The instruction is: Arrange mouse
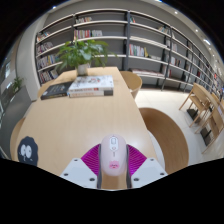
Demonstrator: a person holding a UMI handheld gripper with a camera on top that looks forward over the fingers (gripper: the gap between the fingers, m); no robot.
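Currently gripper (pixel 113 168) is clamped on the white mouse (pixel 113 156), magenta pads (pixel 93 157) pressing both its sides, over the near edge of the light wood desk (pixel 70 122). Stacked books (pixel 90 87) and a potted plant (pixel 80 55) sit at 11 o'clock, far end. Small black-and-white item (pixel 28 153) at 9 o'clock. Bookshelves (pixel 130 40) line the back wall; wooden chair (pixel 203 105) at 2 o'clock.

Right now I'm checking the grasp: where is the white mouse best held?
By its two long sides, from behind, as the gripper holds it now: the small white computer mouse lies lengthwise between the jaws, narrow flanks against the pink pads, above the round wooden table.
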